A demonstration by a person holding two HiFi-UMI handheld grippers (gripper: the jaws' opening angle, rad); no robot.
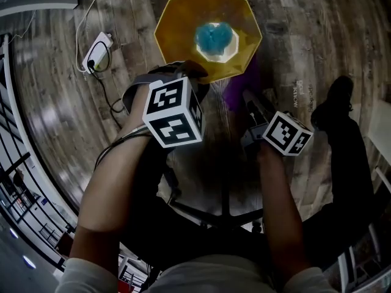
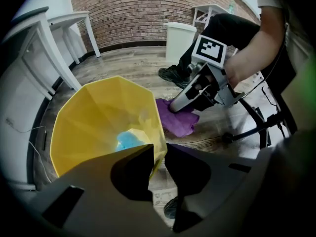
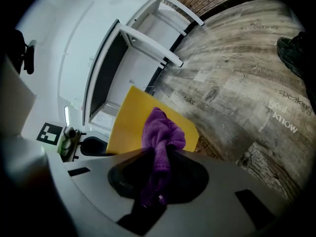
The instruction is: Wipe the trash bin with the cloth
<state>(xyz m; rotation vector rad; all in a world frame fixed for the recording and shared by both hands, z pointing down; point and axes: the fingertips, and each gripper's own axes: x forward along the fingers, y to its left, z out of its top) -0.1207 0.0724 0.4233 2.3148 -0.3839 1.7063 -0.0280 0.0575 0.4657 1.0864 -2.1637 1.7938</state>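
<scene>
A yellow faceted trash bin [image 1: 177, 23] stands on the wood floor with a blue crumpled thing [image 1: 215, 38] at its bottom. My left gripper [image 2: 158, 148] points steeply down at the bin's near rim. Its jaws straddle the yellow wall [image 2: 94, 117] and are closed on it. To the bin's right, my right gripper [image 3: 161, 149] is shut on a purple cloth [image 3: 160, 132]. The cloth bunches out past the jaws and hangs off the floor beside the bin's outer wall [image 3: 131, 117]. The left gripper view shows the same cloth [image 2: 177, 117] just right of the bin.
A white power adapter with cables [image 1: 98, 52] lies on the floor left of the bin. White tables [image 2: 69, 28] and a white container [image 2: 178, 41] stand by the brick wall. A black shoe [image 1: 335, 99] is at the right, and a stool base [image 1: 226, 215] is under me.
</scene>
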